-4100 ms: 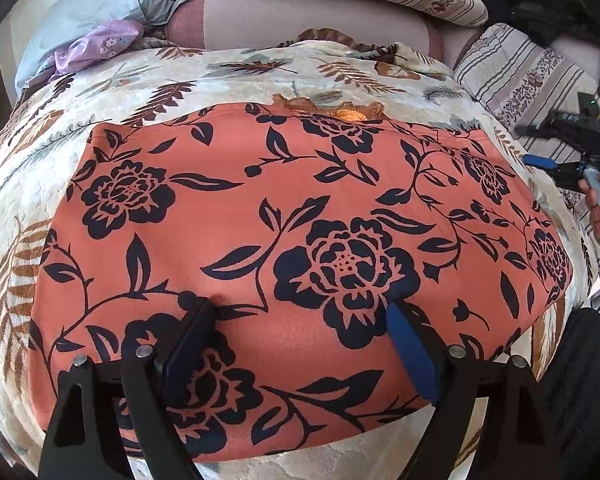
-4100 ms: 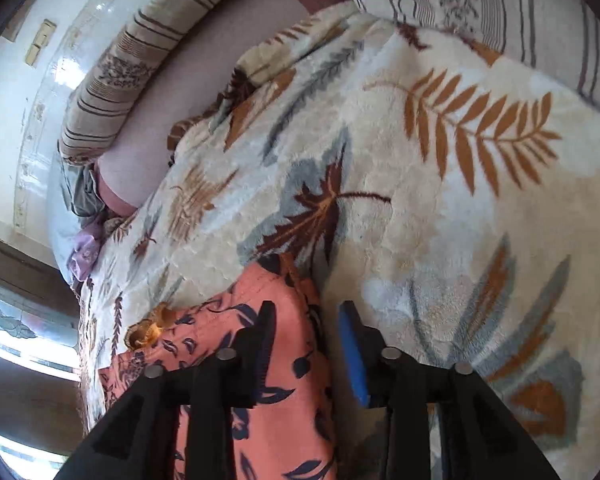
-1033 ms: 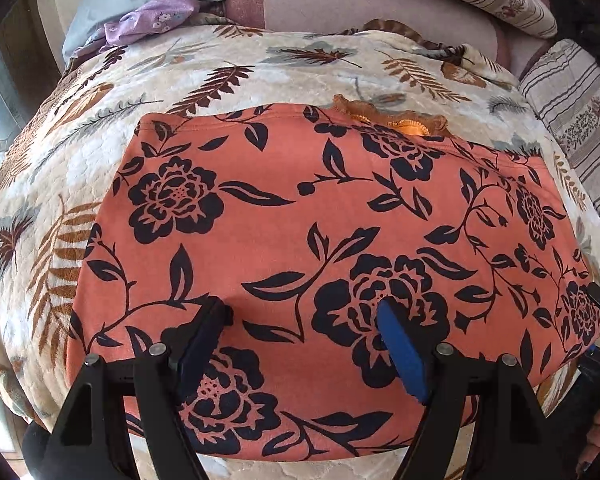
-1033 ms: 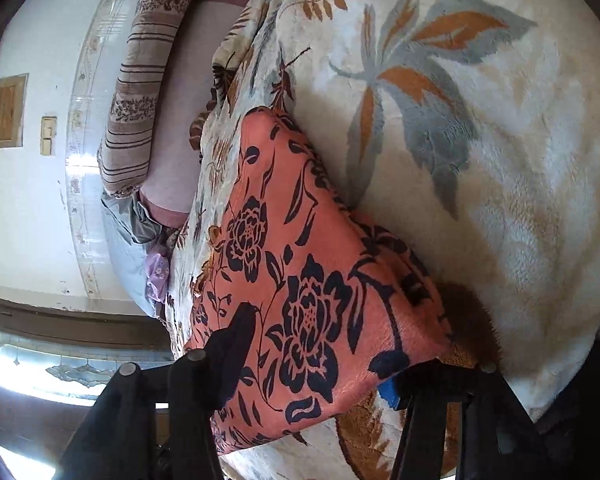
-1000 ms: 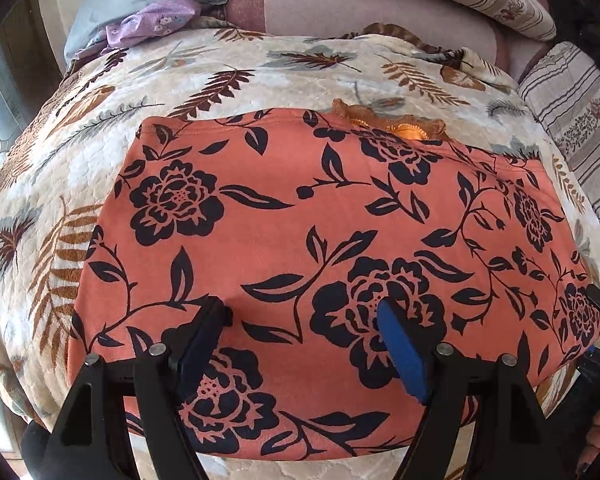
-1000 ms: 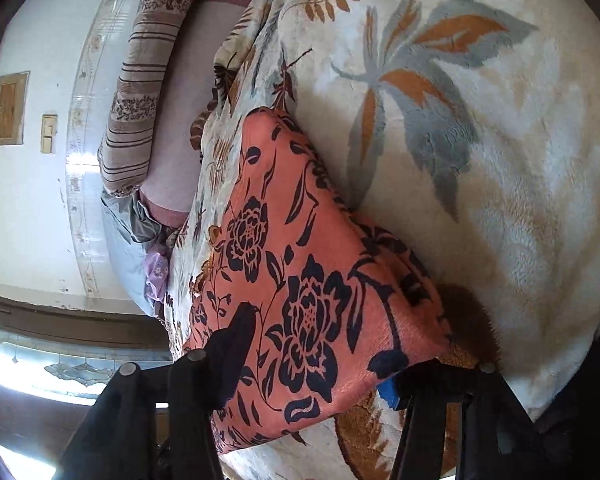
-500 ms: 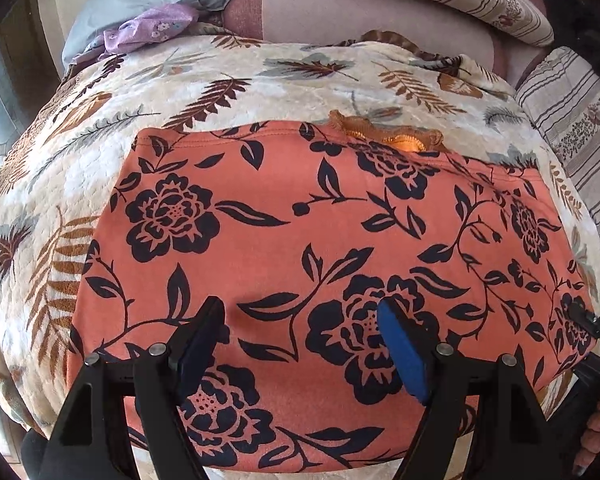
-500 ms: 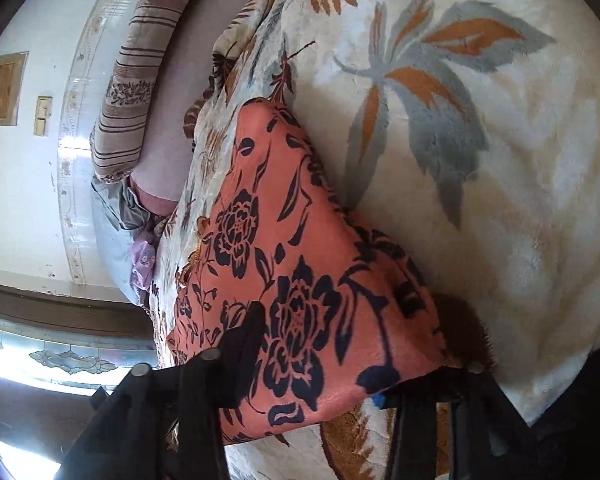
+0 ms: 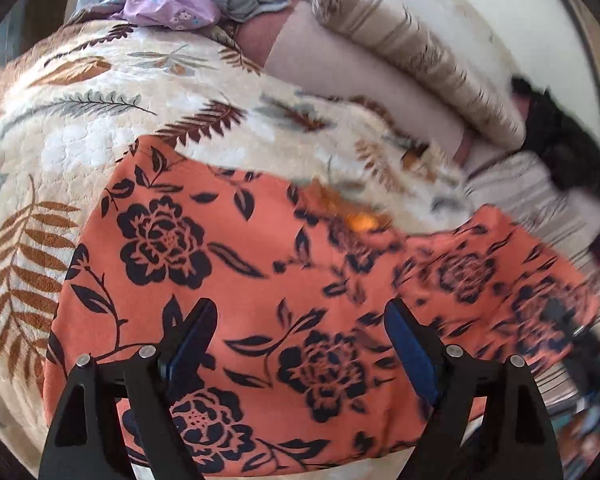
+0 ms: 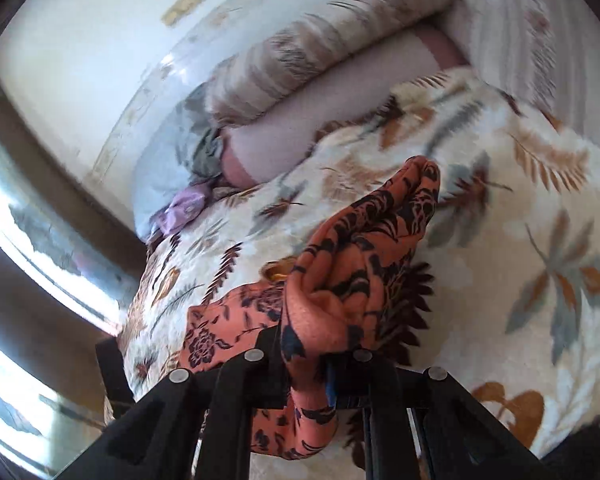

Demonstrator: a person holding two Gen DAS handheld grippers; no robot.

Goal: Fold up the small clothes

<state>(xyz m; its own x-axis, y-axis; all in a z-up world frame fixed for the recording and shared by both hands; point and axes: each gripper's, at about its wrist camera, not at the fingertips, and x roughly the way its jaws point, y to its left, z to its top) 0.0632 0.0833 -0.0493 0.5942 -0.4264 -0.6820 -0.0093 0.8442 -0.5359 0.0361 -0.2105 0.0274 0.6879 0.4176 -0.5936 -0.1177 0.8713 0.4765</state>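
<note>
- Orange cloth printed with black flowers, the floral garment, fills the left wrist view. Most of it lies flat on the leaf-patterned blanket, reaching the blanket's near edge.
- In that view the left gripper hangs above the flat cloth with its jaws wide apart and nothing between them.
- The garment's right end is raised off the blanket and curling toward the middle, so I judge the first fold to have begun but not landed. Smoothing and any further folds are left to do.
- That right end is blurred, so its edge and print are hard to read. An orange-yellow trim shows at the garment's far edge, but I cannot tell what it is.
- Toward the blanket's far edge lie a striped bolster and a lilac cloth. Whether the lilac cloth is also waiting to be folded cannot be told.
- In the right wrist view the right gripper is clamped narrow on a bunched corner of the same garment, which stands up from its fingers in a loose ridge.
- The cloth hides the fingertips, so how deep the bite goes is not clear.
- The rest of the garment, low at the left behind the fingers, is mostly cut off, and the wall and window at the left are smeared.
</note>
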